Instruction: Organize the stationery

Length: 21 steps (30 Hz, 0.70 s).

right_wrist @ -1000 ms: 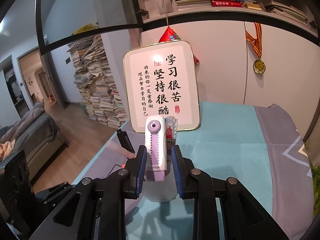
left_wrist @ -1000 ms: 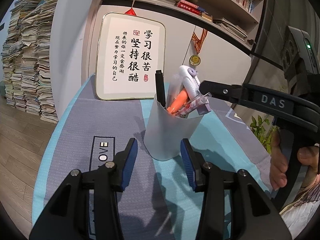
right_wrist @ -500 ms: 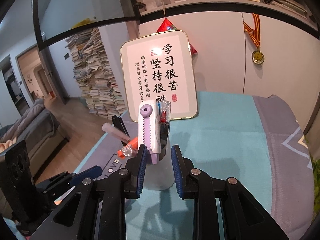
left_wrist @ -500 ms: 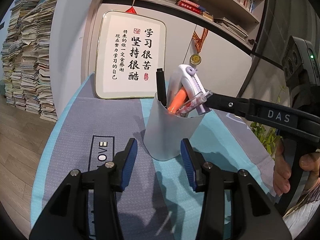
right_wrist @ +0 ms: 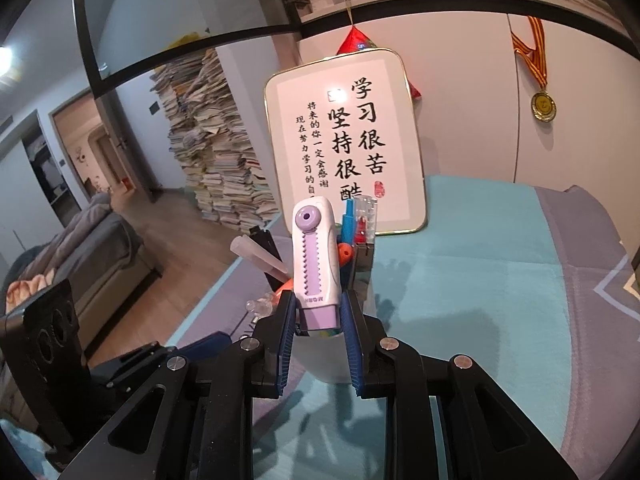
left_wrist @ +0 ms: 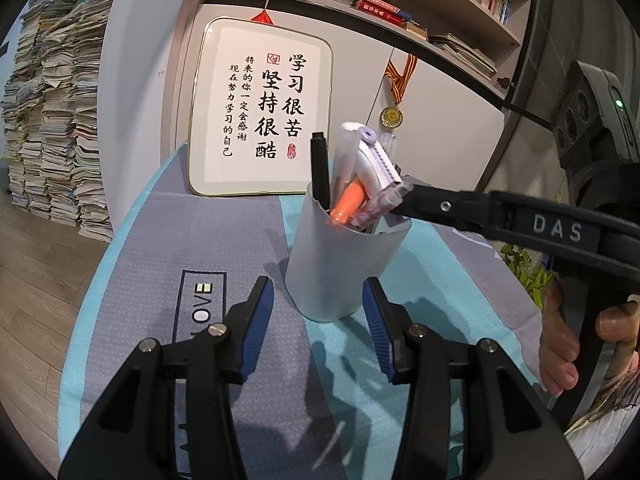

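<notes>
While the left gripper [left_wrist: 318, 316] waits with its jaws parted on either side of the grey pen cup [left_wrist: 340, 260], not pressing it, the right gripper [right_wrist: 318, 326] clamps the purple-and-white correction tape [right_wrist: 316, 264], lower end inside the cup among pens.
</notes>
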{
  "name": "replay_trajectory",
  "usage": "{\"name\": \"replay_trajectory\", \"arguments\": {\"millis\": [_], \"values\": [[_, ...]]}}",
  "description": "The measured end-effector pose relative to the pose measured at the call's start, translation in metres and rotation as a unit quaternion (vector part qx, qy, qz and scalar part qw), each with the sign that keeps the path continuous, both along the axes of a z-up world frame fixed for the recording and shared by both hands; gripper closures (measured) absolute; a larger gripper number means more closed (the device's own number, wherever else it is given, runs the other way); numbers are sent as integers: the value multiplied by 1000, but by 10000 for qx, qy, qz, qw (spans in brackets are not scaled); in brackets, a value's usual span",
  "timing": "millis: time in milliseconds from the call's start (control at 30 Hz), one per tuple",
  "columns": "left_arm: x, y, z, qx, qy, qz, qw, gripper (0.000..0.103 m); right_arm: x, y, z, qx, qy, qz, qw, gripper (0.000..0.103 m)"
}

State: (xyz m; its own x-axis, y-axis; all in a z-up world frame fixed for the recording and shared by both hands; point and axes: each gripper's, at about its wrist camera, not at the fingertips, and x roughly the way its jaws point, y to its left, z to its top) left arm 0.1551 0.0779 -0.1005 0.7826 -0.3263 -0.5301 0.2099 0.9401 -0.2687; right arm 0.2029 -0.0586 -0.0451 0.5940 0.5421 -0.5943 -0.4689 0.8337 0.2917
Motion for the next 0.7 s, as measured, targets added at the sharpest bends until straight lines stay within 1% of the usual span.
{"name": "replay_trajectory", "arguments": {"millis": [67, 133, 200, 300, 400, 500, 600, 700], "values": [[0, -1, 0, 13, 0, -3, 10000, 58, 6, -1, -3, 193, 142, 38, 9997, 78], [-1, -1, 0, 18, -4, -11, 10000, 58, 10, -2, -7, 232, 208, 20, 9995, 78], [-1, -1, 0, 25, 1, -6, 10000, 58, 8, 0, -8, 170, 133, 13, 9998, 78], [0, -1, -1, 7, 18, -8, 10000, 57, 4, 7, -7, -65, -14, 59, 10000, 78], [0, -1, 0, 24, 10, 0, 10000, 57, -1, 4, -3, -144, -77, 3, 9999, 78], [0, -1, 1, 13, 5, -8, 10000, 57, -3, -6, 2, -105, -149, -180, 9997, 78], [1, -3, 1, 35, -18, -27, 10000, 54, -3, -16, 4, -2, -107, -269, 9996, 77], [0, -7, 3, 64, -44, -63, 9999, 52, -4, -19, 4, -129, -88, -385, 9991, 77]]}}
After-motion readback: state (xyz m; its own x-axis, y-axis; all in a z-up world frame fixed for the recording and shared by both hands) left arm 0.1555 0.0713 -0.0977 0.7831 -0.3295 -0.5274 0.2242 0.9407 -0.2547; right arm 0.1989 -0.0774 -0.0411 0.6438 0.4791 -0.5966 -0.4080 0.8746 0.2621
